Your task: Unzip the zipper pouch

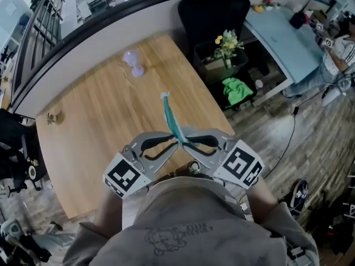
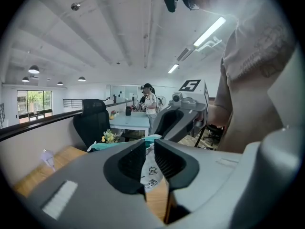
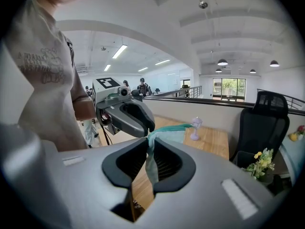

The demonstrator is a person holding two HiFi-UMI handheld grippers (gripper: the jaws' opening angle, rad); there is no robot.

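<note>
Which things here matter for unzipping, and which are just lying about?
In the job: zipper pouch, left gripper, right gripper, both closed on it.
Lying about: purple ornament, small trinket, flowers, green cloth, black chair.

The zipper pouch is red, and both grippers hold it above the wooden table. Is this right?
No: the zipper pouch is teal, not red, as the head view shows. The left gripper and the right gripper hold it above the wooden table.
</note>
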